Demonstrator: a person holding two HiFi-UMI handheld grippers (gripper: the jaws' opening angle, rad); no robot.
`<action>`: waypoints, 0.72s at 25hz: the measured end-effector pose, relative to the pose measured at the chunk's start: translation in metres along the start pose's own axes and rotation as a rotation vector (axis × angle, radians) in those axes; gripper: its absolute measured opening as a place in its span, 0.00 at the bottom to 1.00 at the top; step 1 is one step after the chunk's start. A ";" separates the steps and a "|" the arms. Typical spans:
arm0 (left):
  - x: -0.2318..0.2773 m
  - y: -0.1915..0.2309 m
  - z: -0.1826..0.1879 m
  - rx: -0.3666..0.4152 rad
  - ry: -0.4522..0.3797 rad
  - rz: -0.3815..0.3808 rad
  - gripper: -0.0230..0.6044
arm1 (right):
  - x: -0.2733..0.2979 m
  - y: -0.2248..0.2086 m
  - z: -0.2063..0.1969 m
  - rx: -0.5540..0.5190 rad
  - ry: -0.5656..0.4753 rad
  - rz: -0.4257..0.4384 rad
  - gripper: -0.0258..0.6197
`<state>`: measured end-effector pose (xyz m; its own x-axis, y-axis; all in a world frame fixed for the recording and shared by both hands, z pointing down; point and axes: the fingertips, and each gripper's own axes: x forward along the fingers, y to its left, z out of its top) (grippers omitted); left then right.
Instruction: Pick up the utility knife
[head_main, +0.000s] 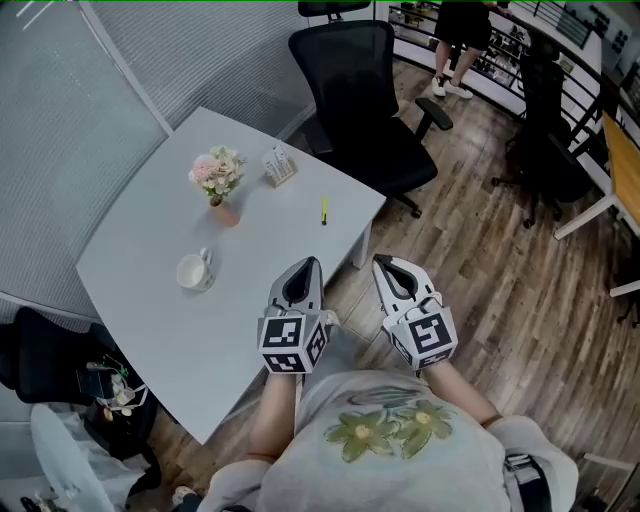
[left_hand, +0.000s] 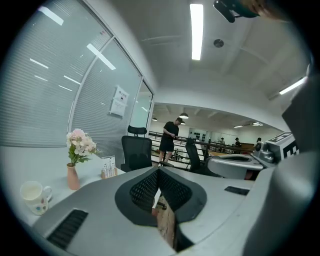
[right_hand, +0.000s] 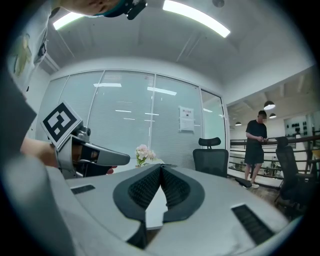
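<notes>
The utility knife (head_main: 324, 210) is a small yellow bar lying near the far right edge of the white table (head_main: 140, 310). My left gripper (head_main: 311, 263) hovers over the table's near right edge, a short way in front of the knife, its jaws pressed together with nothing between them (left_hand: 158, 170). My right gripper (head_main: 382, 262) hangs beside it over the wooden floor, just off the table's corner, also shut and empty (right_hand: 160, 166). Neither gripper view shows the knife.
A pink flower vase (head_main: 218, 182), a white mug (head_main: 194, 270) and a small card holder (head_main: 280, 165) stand on the table's left and far side. A black office chair (head_main: 365, 110) sits beyond the table. A person (head_main: 460, 40) stands far off by railings.
</notes>
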<state>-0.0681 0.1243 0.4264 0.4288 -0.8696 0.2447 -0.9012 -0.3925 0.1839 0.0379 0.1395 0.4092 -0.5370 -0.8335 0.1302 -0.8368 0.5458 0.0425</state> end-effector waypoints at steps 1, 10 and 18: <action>0.012 0.006 0.004 -0.004 0.002 0.000 0.04 | 0.011 -0.006 0.001 -0.003 0.002 0.001 0.05; 0.087 0.057 0.051 0.005 -0.012 0.002 0.04 | 0.098 -0.042 0.010 -0.003 0.028 -0.001 0.05; 0.128 0.081 0.072 0.022 -0.020 -0.013 0.35 | 0.151 -0.066 0.004 0.010 0.059 -0.012 0.05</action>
<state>-0.0908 -0.0405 0.4037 0.4392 -0.8701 0.2234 -0.8968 -0.4101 0.1659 0.0116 -0.0228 0.4219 -0.5198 -0.8334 0.1878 -0.8445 0.5344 0.0344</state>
